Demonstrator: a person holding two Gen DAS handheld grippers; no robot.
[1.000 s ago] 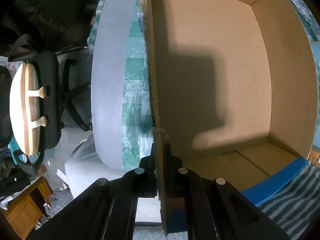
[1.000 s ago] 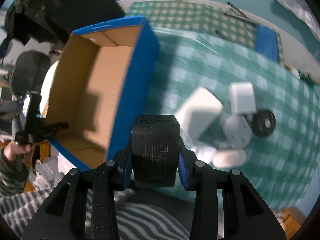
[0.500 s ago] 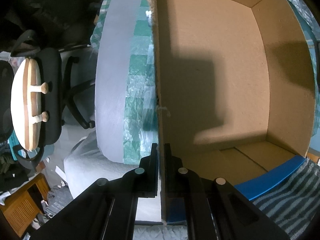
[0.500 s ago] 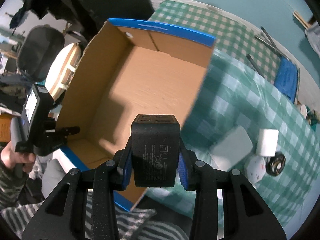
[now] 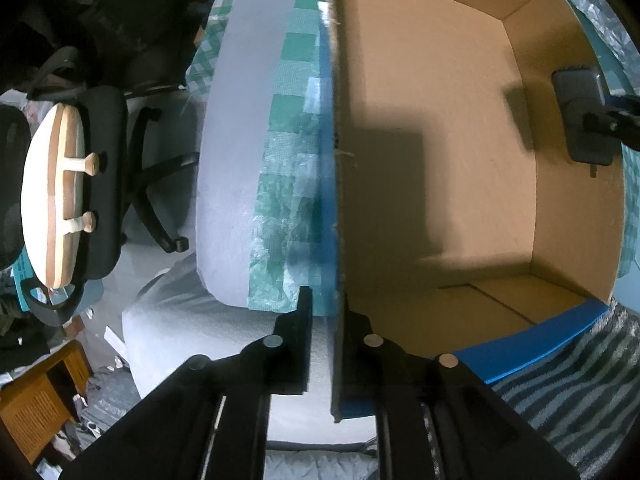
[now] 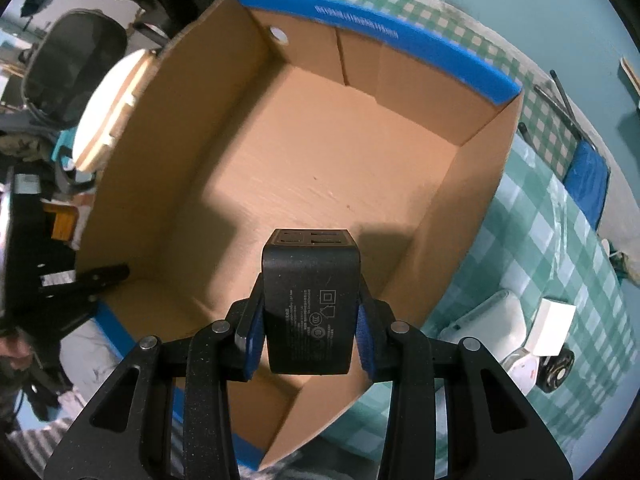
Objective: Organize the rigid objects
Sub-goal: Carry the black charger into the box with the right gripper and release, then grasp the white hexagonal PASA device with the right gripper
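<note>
right gripper point(image 6: 310, 322) clamps black charger point(image 6: 311, 304), held over open cardboard box point(image 6: 472, 216) on green checked tablecloth point(image 6: 536, 248). left gripper point(image 5: 326, 320) straddles box side wall, jaws opening, left pad off wall.

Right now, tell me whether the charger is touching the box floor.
Apart. The right wrist view shows the charger clamped in the right gripper, hanging above the box floor, its shadow below it.
</note>
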